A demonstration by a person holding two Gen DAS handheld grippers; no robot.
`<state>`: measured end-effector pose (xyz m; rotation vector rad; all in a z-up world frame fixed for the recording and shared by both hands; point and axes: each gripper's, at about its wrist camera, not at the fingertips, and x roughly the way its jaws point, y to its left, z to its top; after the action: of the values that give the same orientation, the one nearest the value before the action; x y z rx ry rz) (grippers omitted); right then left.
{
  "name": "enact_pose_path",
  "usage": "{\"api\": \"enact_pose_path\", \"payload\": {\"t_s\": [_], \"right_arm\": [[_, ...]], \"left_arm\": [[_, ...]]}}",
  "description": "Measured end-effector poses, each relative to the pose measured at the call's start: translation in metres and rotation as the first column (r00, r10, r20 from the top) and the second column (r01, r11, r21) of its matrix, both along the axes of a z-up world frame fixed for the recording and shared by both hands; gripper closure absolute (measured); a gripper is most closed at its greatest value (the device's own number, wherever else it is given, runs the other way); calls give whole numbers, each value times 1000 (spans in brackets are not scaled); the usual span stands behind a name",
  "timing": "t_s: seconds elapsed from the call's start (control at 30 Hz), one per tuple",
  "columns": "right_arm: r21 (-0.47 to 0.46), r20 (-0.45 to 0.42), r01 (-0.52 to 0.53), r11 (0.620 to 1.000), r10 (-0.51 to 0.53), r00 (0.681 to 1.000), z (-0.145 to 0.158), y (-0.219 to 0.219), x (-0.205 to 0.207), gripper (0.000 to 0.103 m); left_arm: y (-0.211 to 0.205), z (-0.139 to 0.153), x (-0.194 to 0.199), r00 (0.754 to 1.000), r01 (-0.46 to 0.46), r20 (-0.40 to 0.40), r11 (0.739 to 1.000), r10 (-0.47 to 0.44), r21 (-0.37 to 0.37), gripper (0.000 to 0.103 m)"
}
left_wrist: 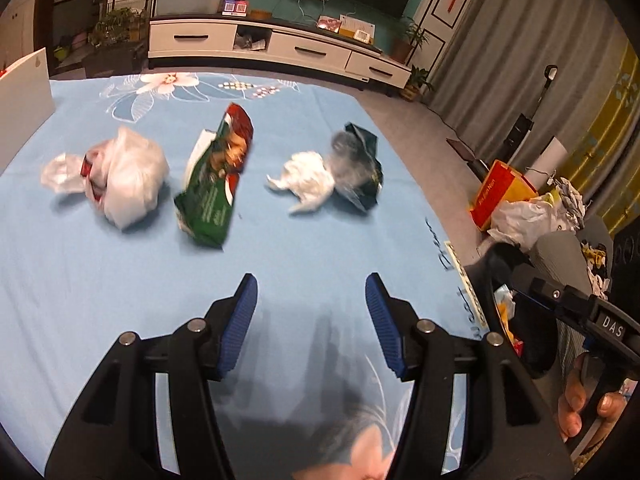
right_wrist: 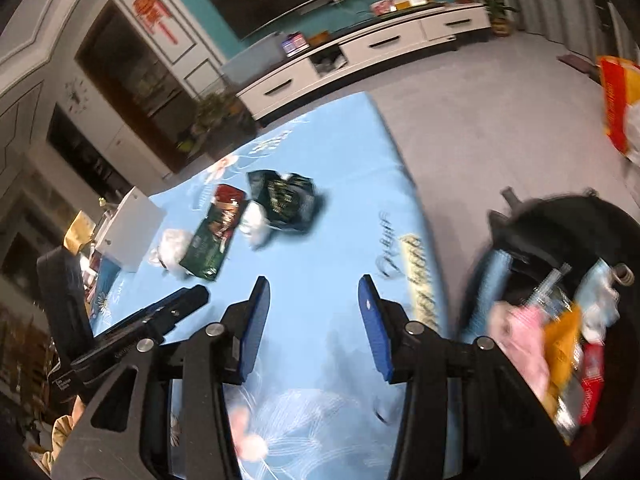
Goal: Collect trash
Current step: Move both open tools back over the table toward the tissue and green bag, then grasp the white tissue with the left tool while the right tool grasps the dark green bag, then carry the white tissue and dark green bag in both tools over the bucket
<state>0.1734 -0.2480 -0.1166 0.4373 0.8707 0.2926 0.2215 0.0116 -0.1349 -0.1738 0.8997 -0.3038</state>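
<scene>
Trash: green wrapper [left_wrist: 214,184] on cloth | left gripper [left_wrist: 311,308] spread, empty | right gripper [right_wrist: 314,312] spread, empty

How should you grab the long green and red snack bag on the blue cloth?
Probably best to pinch the green snack bag across its narrow width near the middle, coming from above with the open left hand-held gripper. It lies flat and long, pointing away, so its side edges are the easiest to close on. The white crumpled bag beside it leaves a gap.

Green wrapper [left_wrist: 214,184], white bags [left_wrist: 120,176], dark wrapper [left_wrist: 360,164] on bedsheet; bin [right_wrist: 568,240] part-filled.
</scene>
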Motion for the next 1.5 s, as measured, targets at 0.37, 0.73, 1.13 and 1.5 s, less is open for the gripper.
{"api": "enact_pose_path", "payload": {"t_s": [0.37,0.73,1.13,1.5], "right_arm": [[8,-2,-98,995,98,995,-4,44,84,57],[-13,-19,-119,993,119,993,-18,62,129,57],[-23,-31,-36,999,36,999,-27,42,136,85],[24,-12,3,1000,-3,1000,-19,23,124,87]], "left_arm": [[-16,-7,58,1000,25,14,1000,-25,18,50],[-32,-19,87,998,59,6,998,-59,36,53],[-40,-27,106,997,72,-12,997,-72,17,69],[-40,-25,104,997,73,4,997,-73,8,96]]}}
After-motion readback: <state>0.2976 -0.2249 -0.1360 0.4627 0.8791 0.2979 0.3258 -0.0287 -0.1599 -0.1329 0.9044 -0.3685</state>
